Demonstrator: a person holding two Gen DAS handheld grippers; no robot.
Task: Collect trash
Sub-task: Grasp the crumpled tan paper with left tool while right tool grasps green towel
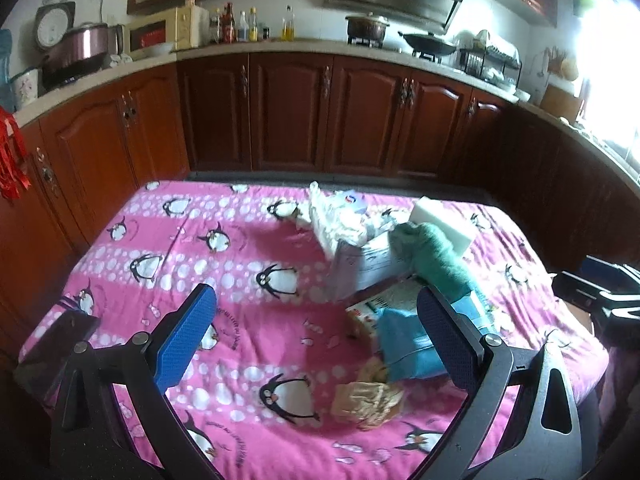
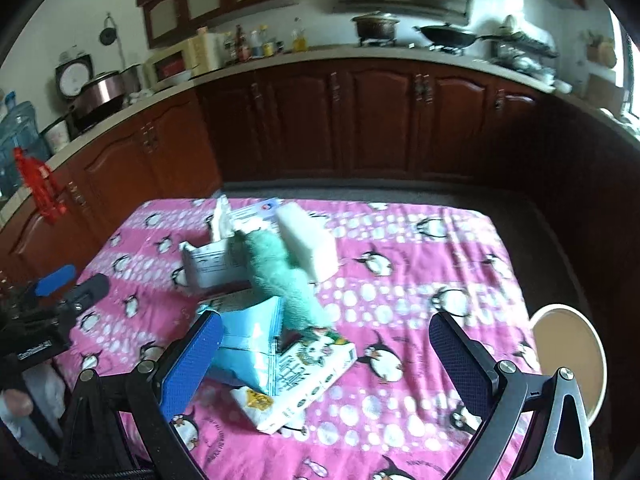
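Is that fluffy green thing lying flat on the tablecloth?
No, the fluffy green thing lies propped across the white box and blue packet.

Your trash sits heaped on the pink penguin tabletop [image 2: 420, 264]: a light-blue pouch [image 2: 248, 344] lying over a flat printed carton [image 2: 316, 376], a green fuzzy cloth [image 2: 276, 268] draped across — white foam block [image 2: 308, 240] and crumpled tissue [image 2: 222, 220] behind.

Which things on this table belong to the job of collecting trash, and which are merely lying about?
Likely trash:
- blue wrapper
- crumpled golden wrapper
- white printed carton
- opened white box

Lying about:
- green fluffy cloth
- white sponge block
- penguin tablecloth
- wok
- oil bottles
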